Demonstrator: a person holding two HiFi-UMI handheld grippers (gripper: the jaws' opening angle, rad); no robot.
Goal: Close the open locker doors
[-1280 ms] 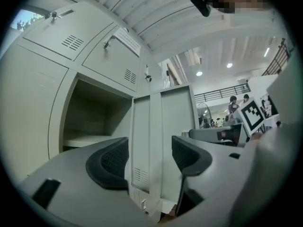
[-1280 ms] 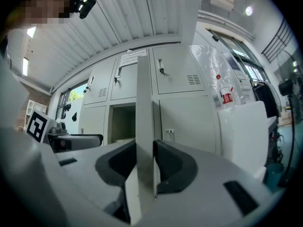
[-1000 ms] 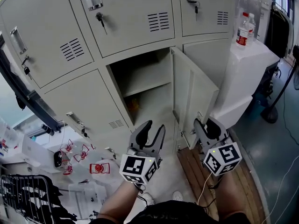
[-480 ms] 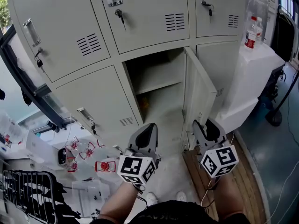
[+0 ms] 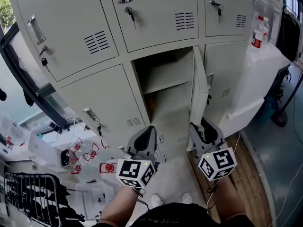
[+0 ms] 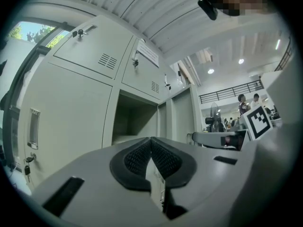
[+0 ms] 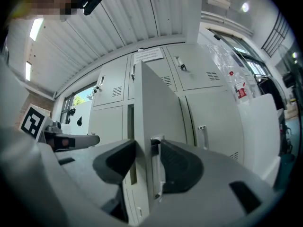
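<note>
Jaws of the right tool (image 7: 147, 149) have just been opening and stand apart astride the locker door (image 7: 158, 98); left tool (image 6: 151, 145) beside it is pressed together, empty.

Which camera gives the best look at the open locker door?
The head view: it shows the whole open locker door swung out from its compartment. The right gripper view shows only its free edge, close up; the left gripper view barely an edge-on sliver.
</note>
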